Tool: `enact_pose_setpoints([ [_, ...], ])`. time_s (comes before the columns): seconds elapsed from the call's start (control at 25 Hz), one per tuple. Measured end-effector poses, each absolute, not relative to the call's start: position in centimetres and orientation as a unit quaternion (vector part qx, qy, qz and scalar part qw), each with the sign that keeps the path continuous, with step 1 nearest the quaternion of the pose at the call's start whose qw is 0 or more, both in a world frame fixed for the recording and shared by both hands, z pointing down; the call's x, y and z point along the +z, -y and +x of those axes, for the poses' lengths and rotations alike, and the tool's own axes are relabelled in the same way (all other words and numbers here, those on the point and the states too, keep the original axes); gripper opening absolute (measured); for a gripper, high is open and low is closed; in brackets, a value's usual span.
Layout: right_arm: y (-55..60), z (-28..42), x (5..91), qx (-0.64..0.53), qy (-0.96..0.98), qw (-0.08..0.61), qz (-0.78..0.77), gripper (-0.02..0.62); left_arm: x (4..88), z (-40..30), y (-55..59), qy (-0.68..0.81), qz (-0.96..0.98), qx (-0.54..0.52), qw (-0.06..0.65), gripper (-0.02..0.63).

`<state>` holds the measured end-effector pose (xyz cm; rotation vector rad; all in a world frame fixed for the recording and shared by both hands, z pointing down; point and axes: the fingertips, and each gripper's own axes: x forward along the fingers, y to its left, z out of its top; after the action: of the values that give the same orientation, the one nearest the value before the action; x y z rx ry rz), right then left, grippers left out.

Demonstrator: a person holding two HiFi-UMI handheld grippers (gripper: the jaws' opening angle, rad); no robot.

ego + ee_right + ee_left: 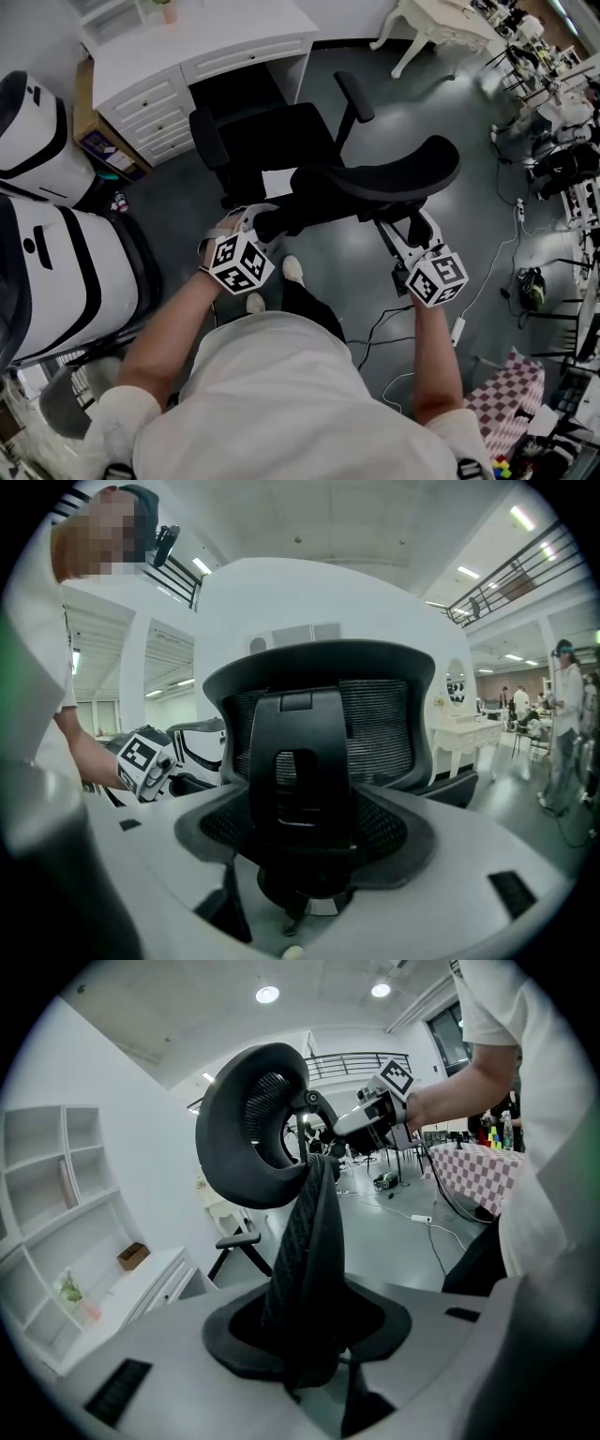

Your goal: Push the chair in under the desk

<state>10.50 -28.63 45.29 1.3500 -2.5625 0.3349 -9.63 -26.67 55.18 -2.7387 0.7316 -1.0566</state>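
Note:
A black office chair point(277, 141) stands facing the white desk point(206, 42), its seat partly before the dark knee gap. The curved mesh backrest point(394, 173) is nearest me. My left gripper point(265, 220) is shut on the backrest's left edge; in the left gripper view that mesh edge point(305, 1241) runs up between the jaws of the left gripper point(305, 1335), with the headrest point(253, 1124) above. My right gripper point(403, 234) is on the right side. In its own view the right gripper point(305, 855) closes round the backrest's black spine point(300, 771).
White rounded machine housings point(56, 272) stand close on the left. The desk's drawer unit point(150, 112) flanks the gap. Cables and a power strip point(459, 330) lie on the grey floor at the right. A white table point(441, 19) and a checkered cloth point(511, 394) are further right.

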Motion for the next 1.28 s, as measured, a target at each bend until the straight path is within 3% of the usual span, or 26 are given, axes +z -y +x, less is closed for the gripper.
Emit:
enact_pose_setpoints([
  [1.28, 39.8, 5.2, 45.1, 0.109, 0.880, 0.116, 0.447, 0.305, 55.3, -15.0, 37.9, -0.296, -0.875, -0.379, 0.053, 0.137],
])
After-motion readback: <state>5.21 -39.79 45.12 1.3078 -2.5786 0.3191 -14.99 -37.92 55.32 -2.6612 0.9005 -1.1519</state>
